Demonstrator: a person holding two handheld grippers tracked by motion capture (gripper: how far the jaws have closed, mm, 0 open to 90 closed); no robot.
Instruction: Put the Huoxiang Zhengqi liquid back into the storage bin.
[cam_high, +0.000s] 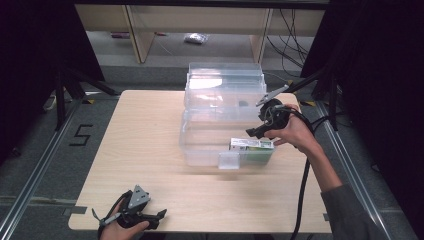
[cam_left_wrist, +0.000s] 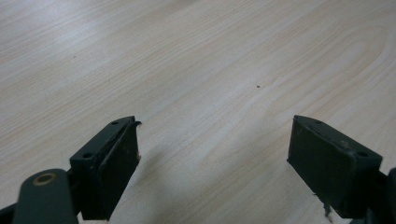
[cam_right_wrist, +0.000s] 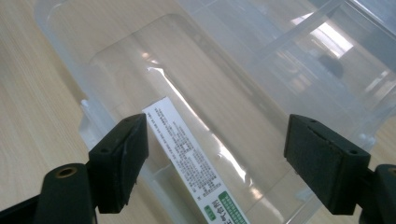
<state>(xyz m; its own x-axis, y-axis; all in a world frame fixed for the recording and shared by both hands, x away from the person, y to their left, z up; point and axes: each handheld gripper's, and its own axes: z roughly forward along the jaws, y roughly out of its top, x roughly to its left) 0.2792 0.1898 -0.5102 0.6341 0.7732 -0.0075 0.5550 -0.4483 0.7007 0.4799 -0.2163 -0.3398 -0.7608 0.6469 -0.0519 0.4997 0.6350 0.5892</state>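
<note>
A clear plastic storage box (cam_high: 200, 142) stands open on the wooden table (cam_high: 145, 150), its lid (cam_high: 225, 82) tipped up behind it. A green and white carton (cam_high: 251, 145) lies inside at the box's front right (cam_right_wrist: 191, 158). My right gripper (cam_high: 256, 131) hovers just above that carton, open, its jaws wide apart over the box (cam_right_wrist: 112, 56) with nothing between them (cam_right_wrist: 215, 158). My left gripper (cam_high: 159, 216) rests at the table's near left edge, open and empty over bare wood (cam_left_wrist: 212, 154).
The box has a small front latch tab (cam_high: 229, 160). Black curtains and stand legs (cam_high: 65, 85) flank the table. A wooden shelf frame (cam_high: 137, 35) stands on the floor beyond. A cable (cam_high: 301, 190) trails from the right gripper along the forearm.
</note>
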